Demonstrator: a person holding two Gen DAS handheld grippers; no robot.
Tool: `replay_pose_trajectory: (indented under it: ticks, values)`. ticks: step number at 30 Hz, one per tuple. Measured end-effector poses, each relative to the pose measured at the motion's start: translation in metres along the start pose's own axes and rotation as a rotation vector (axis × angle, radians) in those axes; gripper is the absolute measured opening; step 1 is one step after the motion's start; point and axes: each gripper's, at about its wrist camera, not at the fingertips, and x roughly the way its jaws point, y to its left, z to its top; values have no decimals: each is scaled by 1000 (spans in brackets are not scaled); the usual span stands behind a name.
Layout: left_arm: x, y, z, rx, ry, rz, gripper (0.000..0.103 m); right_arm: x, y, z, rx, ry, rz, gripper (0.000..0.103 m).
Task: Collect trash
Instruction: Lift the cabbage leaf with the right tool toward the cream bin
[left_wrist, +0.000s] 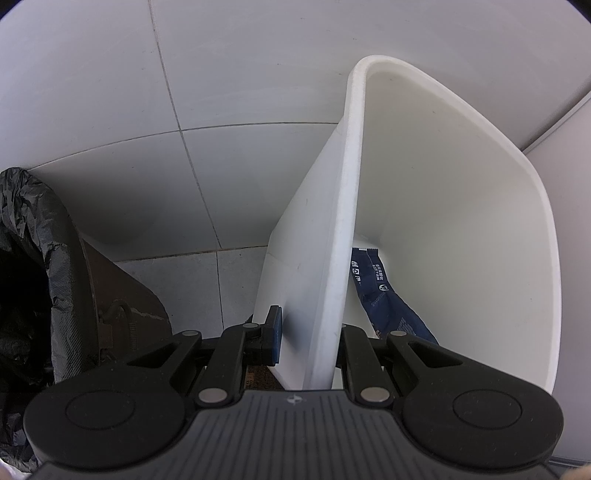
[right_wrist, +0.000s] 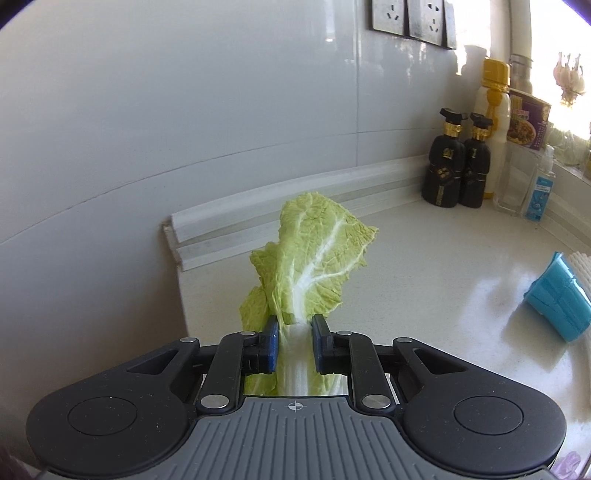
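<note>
I've got the cabbage leaf (right_wrist: 314, 254) clamped by its white stalk in the right tongs (right_wrist: 294, 343), held up over the desk (right_wrist: 443, 266). Left tongs (left_wrist: 308, 332) are clamped on the white bin (left_wrist: 349, 206) rim; blue wrapper (left_wrist: 384, 295) lies inside it. Black-bagged bin (left_wrist: 33, 258) sits left on the floor.

Left wrist view: bin (left_wrist: 461, 221) at right, wrapper (left_wrist: 384, 295) inside it at the bottom; bagged bin (left_wrist: 33, 258) at left edge. Right wrist view: cabbage leaf (right_wrist: 314, 254) centre, over countertop (right_wrist: 424, 277); bottles (right_wrist: 458, 166) upper right; sponge (right_wrist: 557, 295) right edge.
</note>
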Motion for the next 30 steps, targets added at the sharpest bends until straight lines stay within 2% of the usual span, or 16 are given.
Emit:
replay_pose_trajectory:
  ticks: [6,14,22,30]
  values:
    - [0,1,0,-5,0,-2,13,2,41,-12,-34,28,126,17]
    - [0,2,0,-9,0,-6,13,24,88,-38,-70,117,279,17]
    - [0,2,0,-6,0,-6,12,59,117,-74,-89,205,335,17]
    - [0,3,1,-2,0,-5,12,114,119,-124,-33,367,352,17]
